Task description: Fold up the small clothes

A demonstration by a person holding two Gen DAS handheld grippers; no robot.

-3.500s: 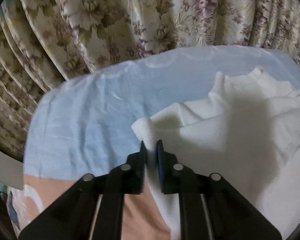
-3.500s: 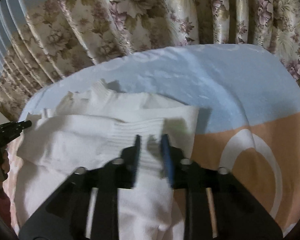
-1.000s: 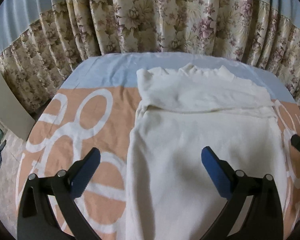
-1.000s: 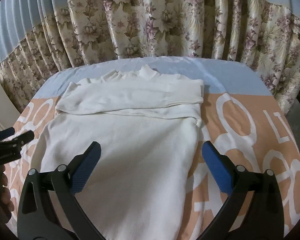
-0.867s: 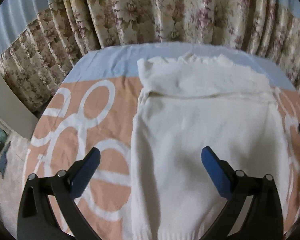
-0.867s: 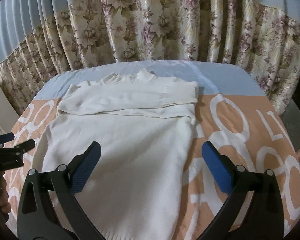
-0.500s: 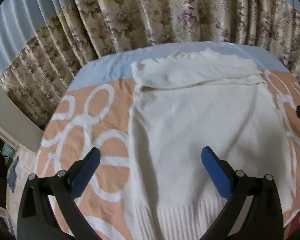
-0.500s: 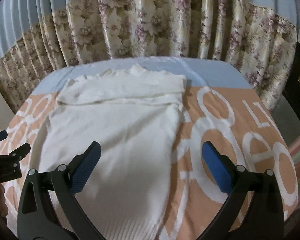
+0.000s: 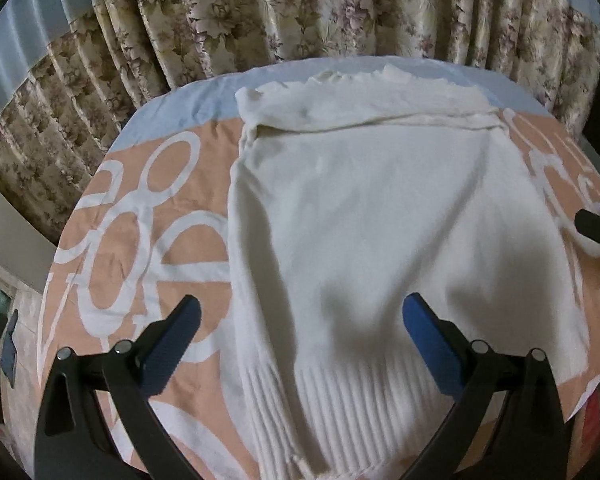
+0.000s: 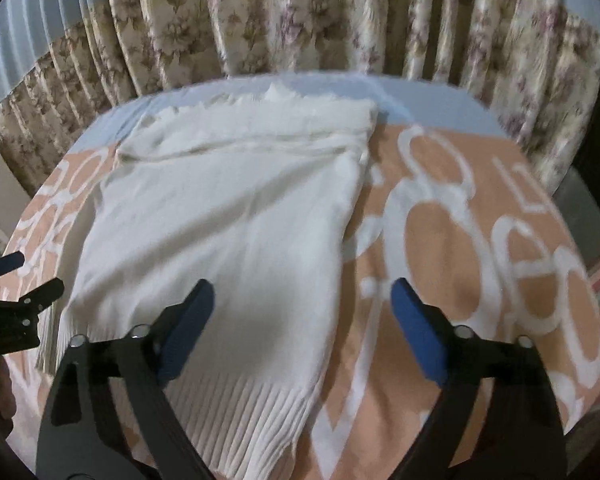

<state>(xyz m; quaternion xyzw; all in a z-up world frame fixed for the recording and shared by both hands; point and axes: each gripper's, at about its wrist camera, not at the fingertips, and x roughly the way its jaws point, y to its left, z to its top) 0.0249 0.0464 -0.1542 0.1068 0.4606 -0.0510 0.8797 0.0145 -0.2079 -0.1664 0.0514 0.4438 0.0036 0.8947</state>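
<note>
Two grippers are over the bed, and both have their fingers spread wide with nothing held between them. The left gripper [image 9: 298, 316] hangs above the bottom part of the white sweater [image 9: 380, 220], near its ribbed hem [image 9: 352, 404]. One blue pad [image 9: 426, 336] is over the sweater and the other finger is over the orange part of the blanket [image 9: 140, 216]. The right gripper [image 10: 302, 300] hangs over the sweater's right side. Its left finger is above the white cloth and its right finger is above the blanket's orange and white loops.

The sweater lies flat on the blanket with its neck at the far end. Its sleeves are folded across the top, making a band over the chest. The ribbed hem is at the near end, close to both grippers.

The far end of the blanket is light blue. Behind the bed hangs a flowery curtain [image 9: 300, 8], with plain blue cloth above it.
</note>
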